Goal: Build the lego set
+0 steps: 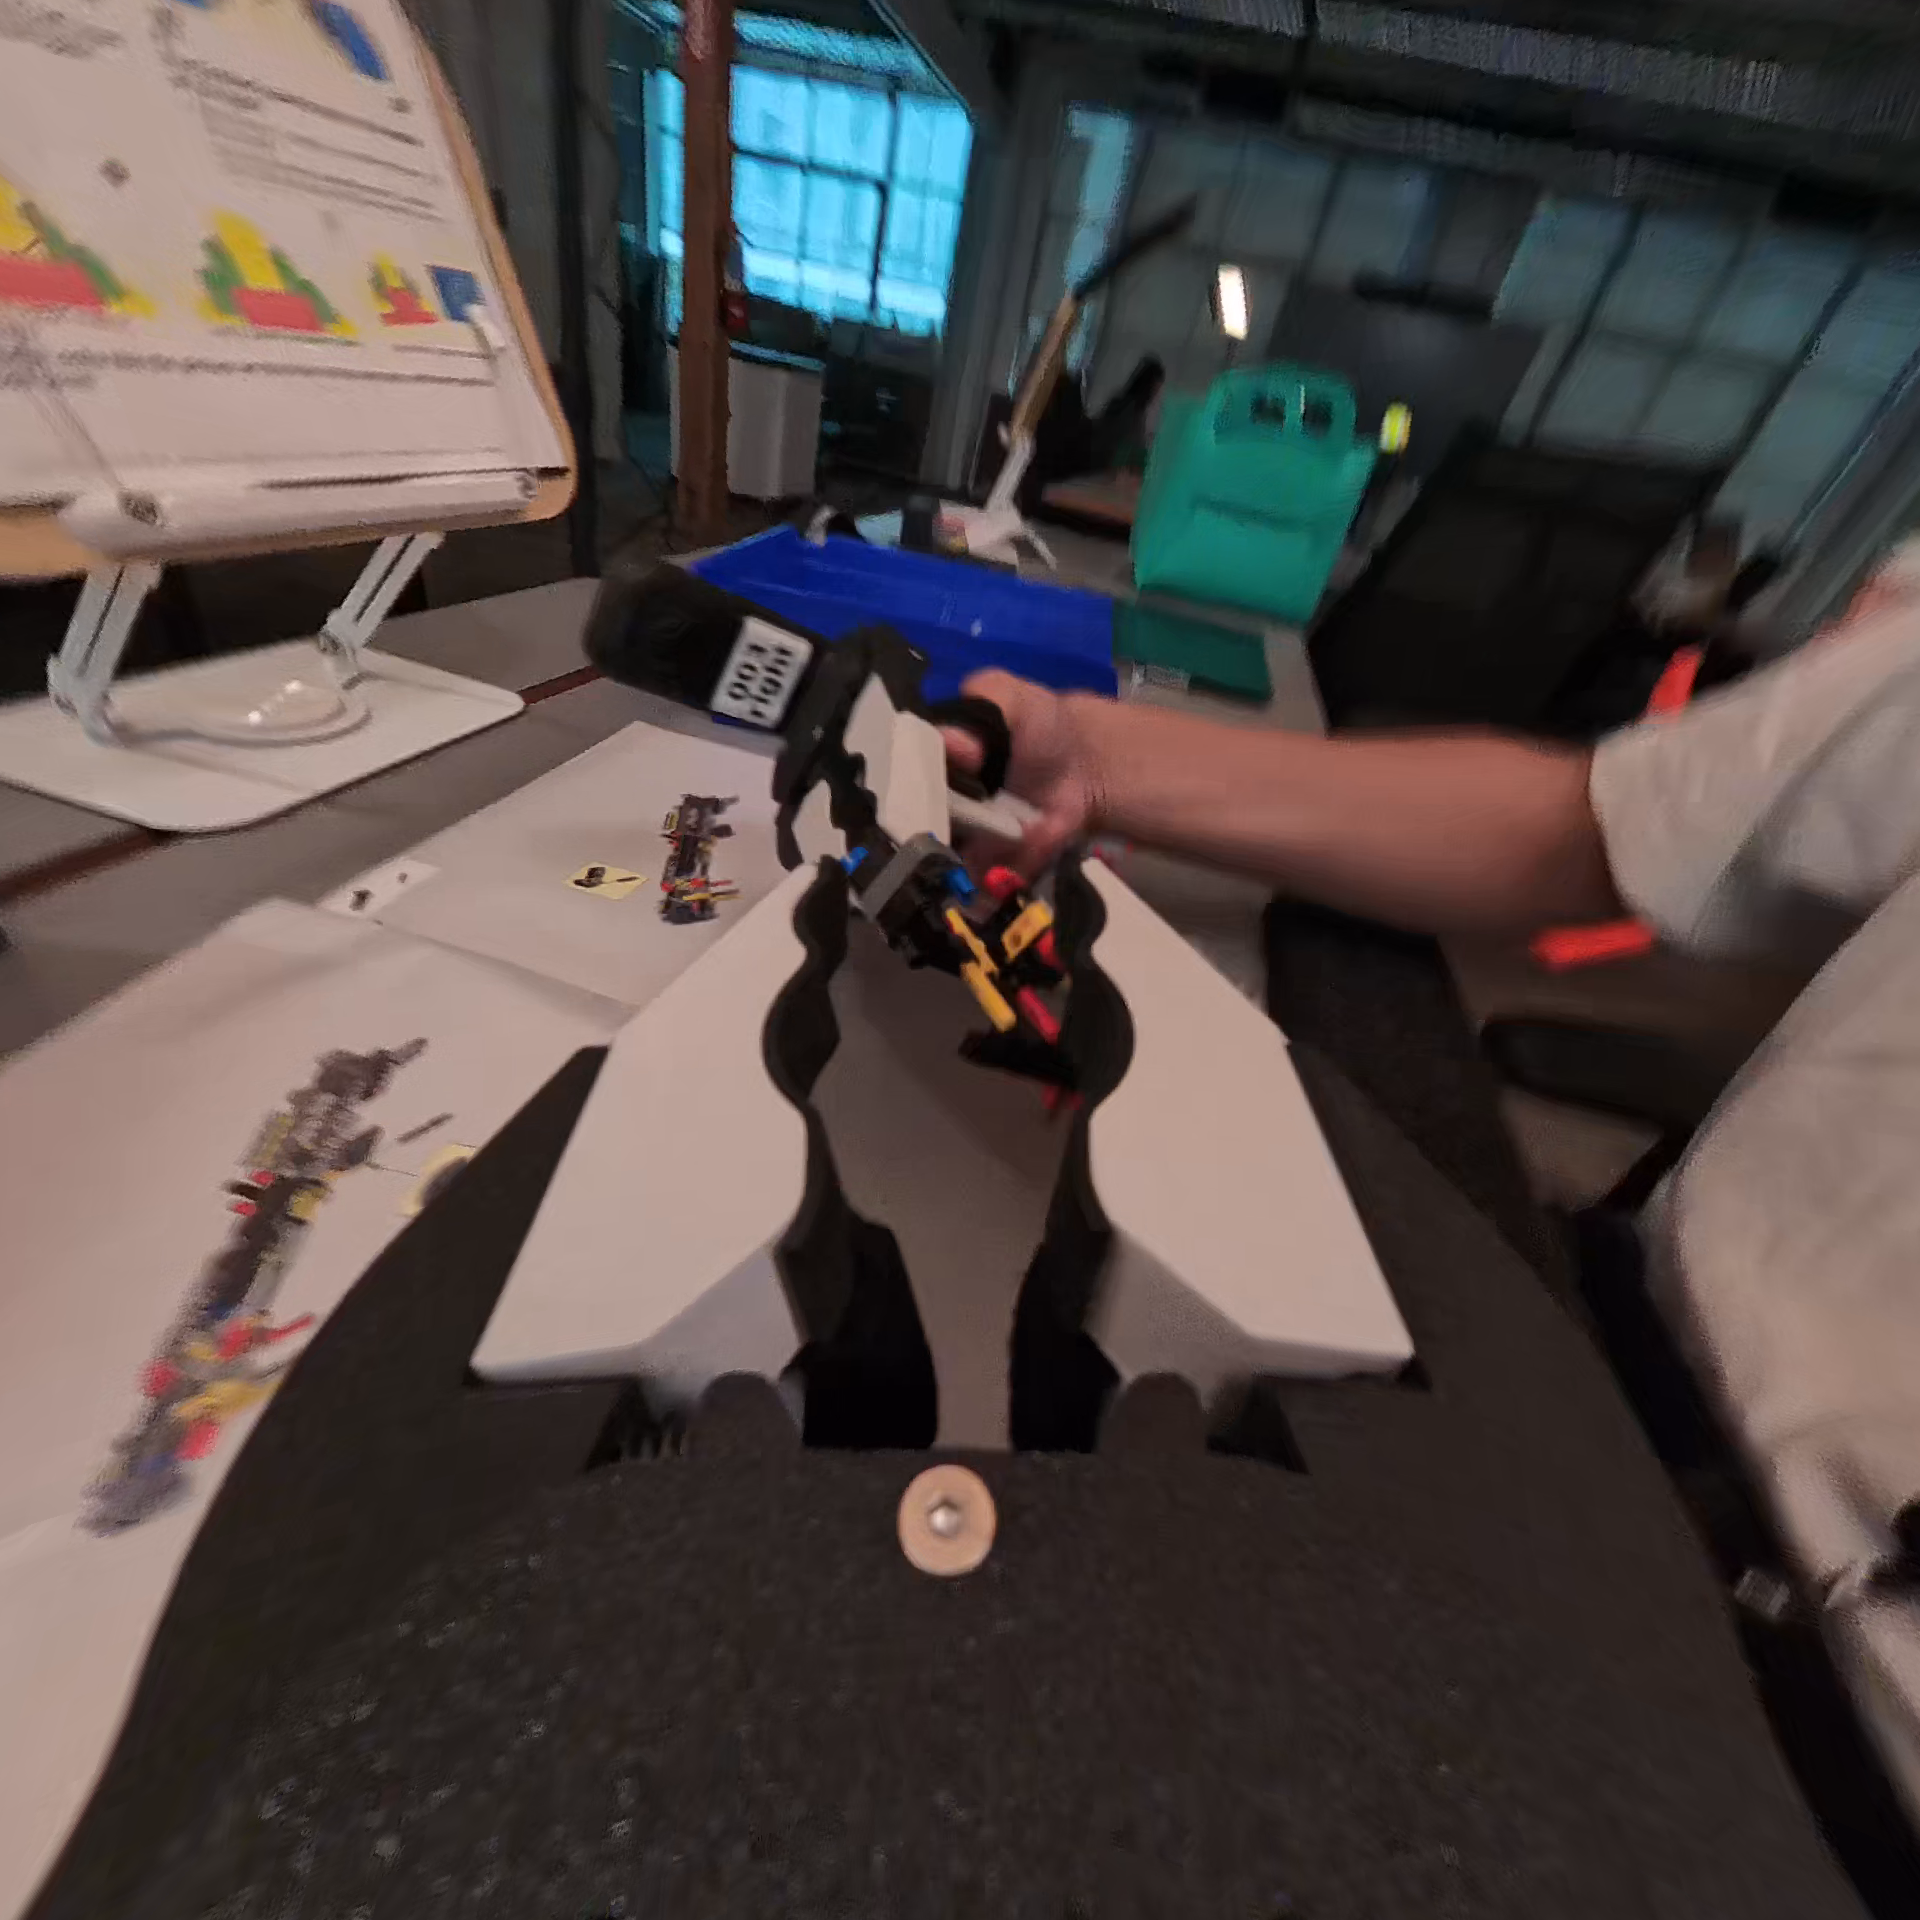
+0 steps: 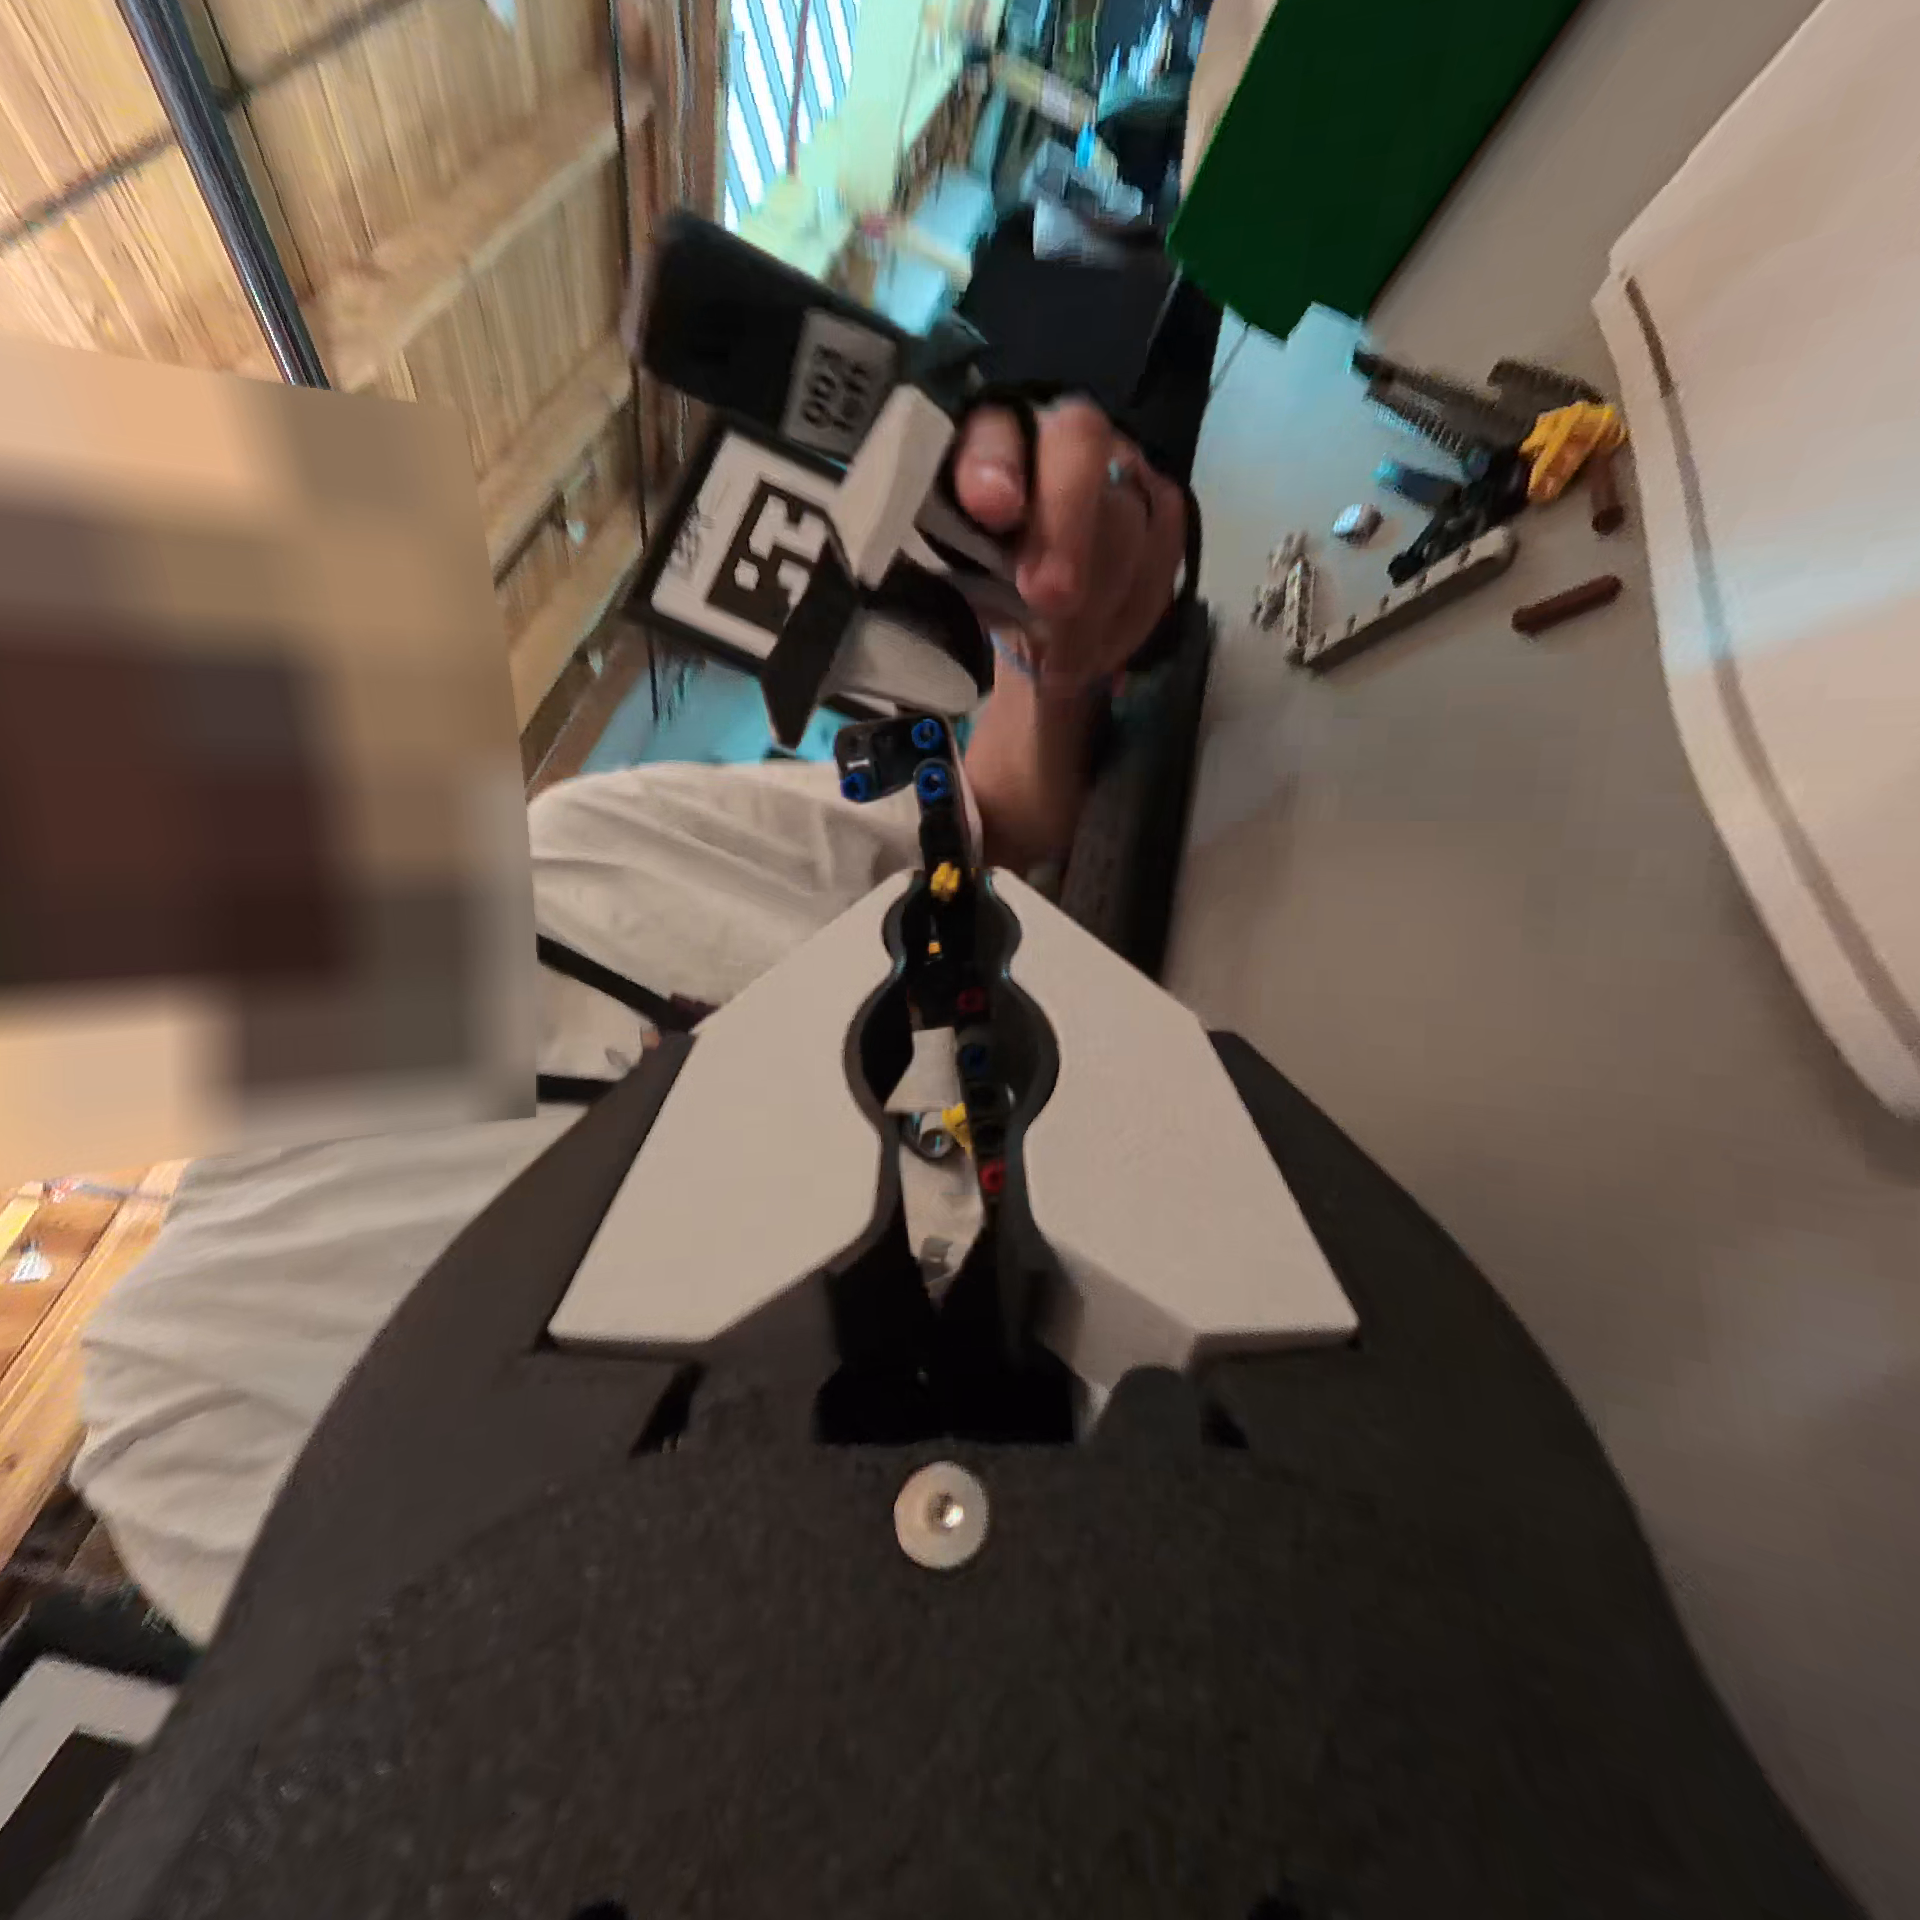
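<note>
While aloft, lego assembly (image 2: 938,821) in right tongs (image 2: 948,896)

grey table (image 1: 540,644): instruction sheets (image 1: 582,883) spread out, white stand (image 1: 260,717) at the back, blue bin (image 1: 935,603) behind.

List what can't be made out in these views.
- Pages, left wrist view: steps smeared by motion blur.
- Model, right wrist view: its near end is hidden between the right gripper jaws.
- Loose parts, right wrist view: blurred and small, kinds unclear.
- Left gripper, left wrist view: whether its open jaws touch the model is unclear.
</note>
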### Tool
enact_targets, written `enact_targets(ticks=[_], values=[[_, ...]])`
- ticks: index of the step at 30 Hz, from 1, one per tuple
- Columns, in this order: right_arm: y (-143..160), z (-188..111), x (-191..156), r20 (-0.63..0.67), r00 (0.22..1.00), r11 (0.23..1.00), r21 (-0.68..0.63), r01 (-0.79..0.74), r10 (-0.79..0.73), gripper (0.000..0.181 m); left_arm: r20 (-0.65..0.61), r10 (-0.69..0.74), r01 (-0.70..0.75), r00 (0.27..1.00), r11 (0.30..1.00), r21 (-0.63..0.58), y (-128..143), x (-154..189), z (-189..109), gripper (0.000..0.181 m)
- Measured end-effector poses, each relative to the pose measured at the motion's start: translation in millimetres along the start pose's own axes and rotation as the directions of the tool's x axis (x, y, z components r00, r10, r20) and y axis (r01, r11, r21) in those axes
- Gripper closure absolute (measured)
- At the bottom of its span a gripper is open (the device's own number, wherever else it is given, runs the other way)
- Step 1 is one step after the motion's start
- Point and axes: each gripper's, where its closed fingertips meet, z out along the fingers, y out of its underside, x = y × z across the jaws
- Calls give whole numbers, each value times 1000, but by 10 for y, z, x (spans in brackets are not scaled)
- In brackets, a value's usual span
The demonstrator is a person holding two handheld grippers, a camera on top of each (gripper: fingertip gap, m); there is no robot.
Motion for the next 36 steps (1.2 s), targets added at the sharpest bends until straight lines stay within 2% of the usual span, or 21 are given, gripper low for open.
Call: enact_targets(ticks=[2, 4, 8, 13, 22, 27, 31, 33, 36], values=[[42, 40, 11, 11, 1000, 993, -118, 24, -23, 174, -51, 244, -249, 968, 956, -158, 152, 89, -3, 130], [71, 112, 42, 21, 1000, 974, -224, 19, -15, 174, -149, 358, -385, 922, 888, -252, 268, 160, -4, 129], [173, 254, 67, 80, 997, 911, -412, 25, 9, 174, -271, 369, -445, 889, 836, -321, 364, 167, 22, 123], [207, 366, 207, 62, 997, 868, -496, 2, 33, 174, -325, 425, -527, 845, 766, -369, 552, 138, 1, 133], [285, 369, 272, 56, 998, 835, -550, 9, 26, 175, -345, 448, -556, 824, 754, -349, 684, 192, -16, 142], [325, 365, 336, 20, 999, 828, -561, -14, 30, 174, -323, 405, -507, 856, 781, -364, 754, 199, -15, 142], [236, 373, 468, -98, 994, 847, -531, -20, -38, 170, -255, 301, -381, 919, 844, -376, 813, 136, -38, 142], [90, 313, 528, -184, 981, 883, -469, -32, -62, 153, -226, 264, -334, 938, 863, -380, 855, 99, -65, 142], [-142, 68, 615, -377, 909, 932, -361, 34, -179, 143, -167, 195, -248, 967, 874, -417, 960, 38, -83, 142]])
